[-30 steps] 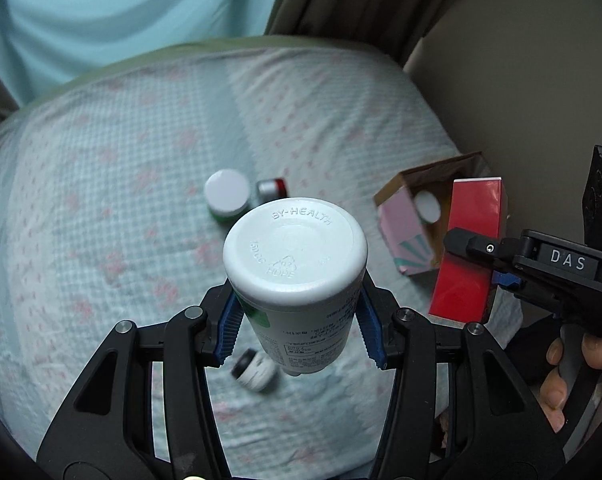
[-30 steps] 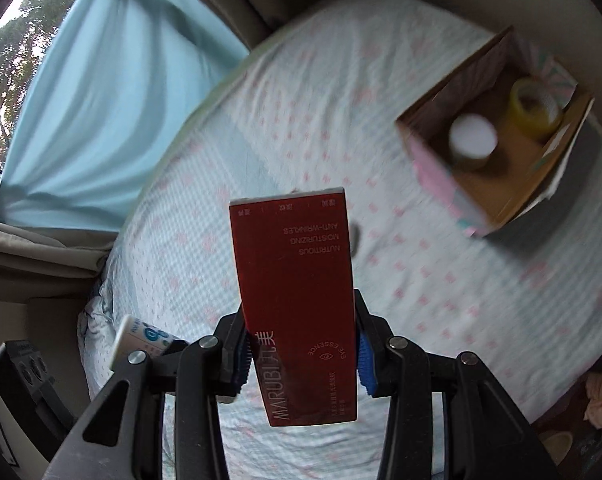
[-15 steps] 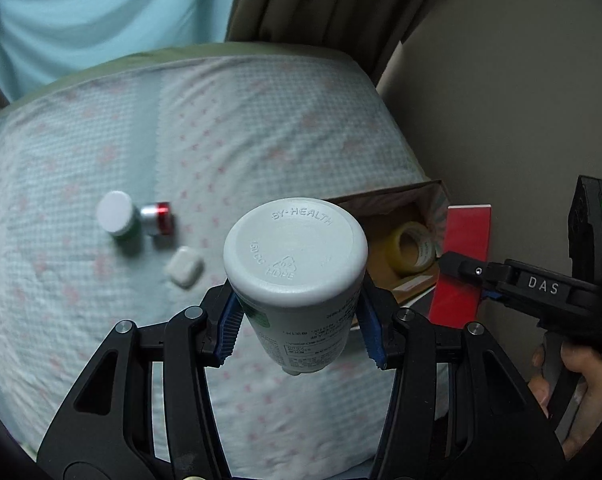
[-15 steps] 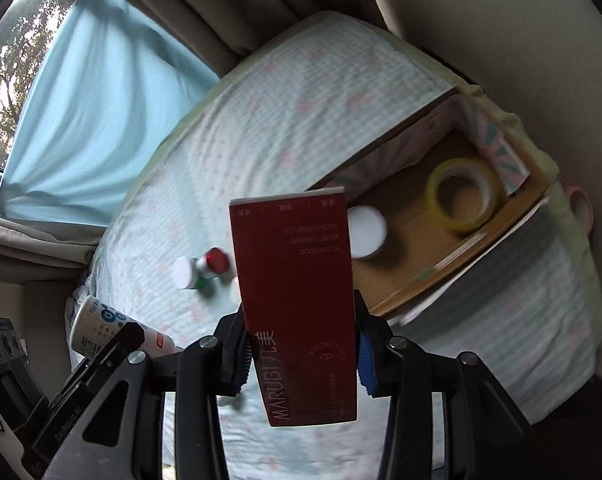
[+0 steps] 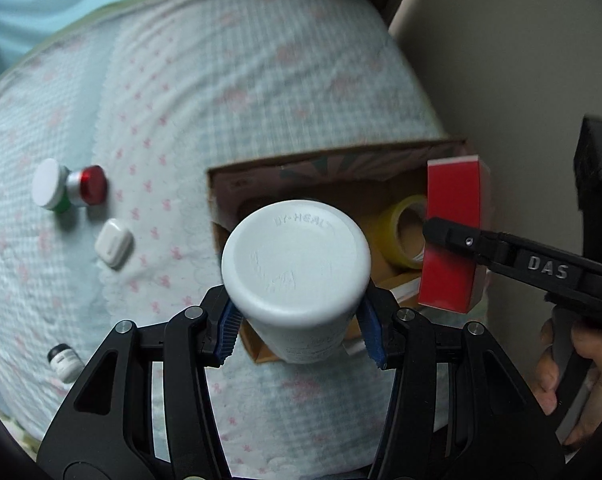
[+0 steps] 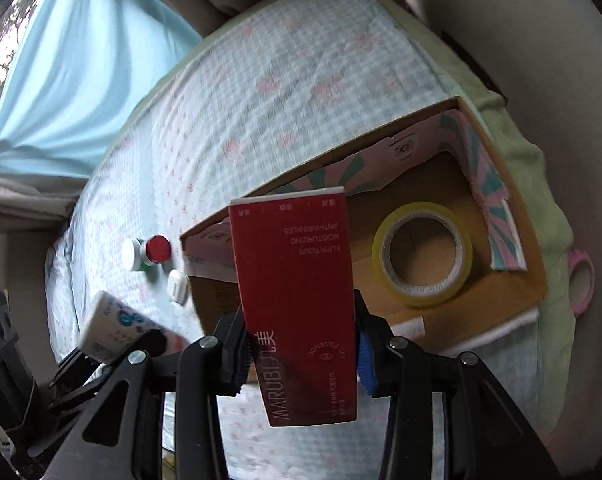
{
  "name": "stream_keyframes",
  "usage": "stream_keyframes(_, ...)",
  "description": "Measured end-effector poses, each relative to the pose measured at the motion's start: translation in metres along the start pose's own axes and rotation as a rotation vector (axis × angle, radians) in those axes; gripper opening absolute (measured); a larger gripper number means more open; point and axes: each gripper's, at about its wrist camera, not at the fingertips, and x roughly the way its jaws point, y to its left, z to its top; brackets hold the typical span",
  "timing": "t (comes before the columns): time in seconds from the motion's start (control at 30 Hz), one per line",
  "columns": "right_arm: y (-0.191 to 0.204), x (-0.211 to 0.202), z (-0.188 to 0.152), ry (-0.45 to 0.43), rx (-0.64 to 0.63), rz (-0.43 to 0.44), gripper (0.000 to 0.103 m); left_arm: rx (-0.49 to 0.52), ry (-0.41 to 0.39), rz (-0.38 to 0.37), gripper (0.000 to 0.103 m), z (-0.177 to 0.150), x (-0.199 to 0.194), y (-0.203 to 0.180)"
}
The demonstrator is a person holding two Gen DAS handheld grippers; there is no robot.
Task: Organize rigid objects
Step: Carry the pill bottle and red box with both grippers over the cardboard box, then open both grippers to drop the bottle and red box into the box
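Observation:
My left gripper (image 5: 299,330) is shut on a white supplement bottle (image 5: 297,268), held above the near-left part of an open cardboard box (image 5: 237,172). My right gripper (image 6: 301,354) is shut on a red carton (image 6: 301,292) and holds it over the box (image 6: 513,208); the carton also shows in the left wrist view (image 5: 453,232). A yellow tape roll (image 6: 423,254) lies inside the box. The bottle appears at the lower left of the right wrist view (image 6: 117,330).
On the checked bedsheet (image 5: 221,80) left of the box lie a white-capped jar (image 5: 51,188), a red-capped jar (image 5: 89,186), a white earbud case (image 5: 115,242) and a small dark-capped bottle (image 5: 65,362). A wall stands right of the bed.
Both grippers have moved right and closer to the box with their loads. The box and tape roll now fill more of both views.

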Motion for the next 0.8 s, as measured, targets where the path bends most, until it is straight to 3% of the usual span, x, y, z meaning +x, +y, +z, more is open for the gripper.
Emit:
stream_keyframes(0.23,-0.020,0.044,0.008,0.041,0.010,0.040,0.039,0.099,0.096,0.040,0.046,0.006,0.060,-0.020)
stream_keyframes(0.5,-0.023,0.063,0.002,0.083,-0.016,0.041,0.039,0.154,0.152,0.057,0.046,-0.004,0.074,-0.028)
stream_keyframes(0.57,-0.024,0.067,0.002,0.095,-0.018,0.029,0.041,0.166,0.142,0.054,0.056,-0.003,0.072,-0.031)
stream_keyframes(0.6,-0.024,0.067,0.003,0.089,-0.018,0.019,0.046,0.178,0.123,0.065,0.088,-0.002,0.069,-0.034)
stream_keyframes(0.63,-0.024,0.064,0.004,0.077,-0.014,0.010,0.063,0.192,0.100,0.081,0.102,0.000,0.065,-0.036)
stream_keyframes(0.67,-0.024,0.060,0.005,0.063,-0.011,-0.002,0.079,0.201,0.082,0.080,0.103,0.000,0.062,-0.037)
stream_keyframes(0.7,-0.028,0.053,0.007,0.029,-0.015,-0.017,0.103,0.209,0.071,0.069,0.103,0.001,0.058,-0.037)
stream_keyframes(0.8,-0.035,0.037,0.009,-0.014,-0.021,-0.011,0.103,0.200,0.055,0.078,0.103,-0.003,0.050,-0.031)
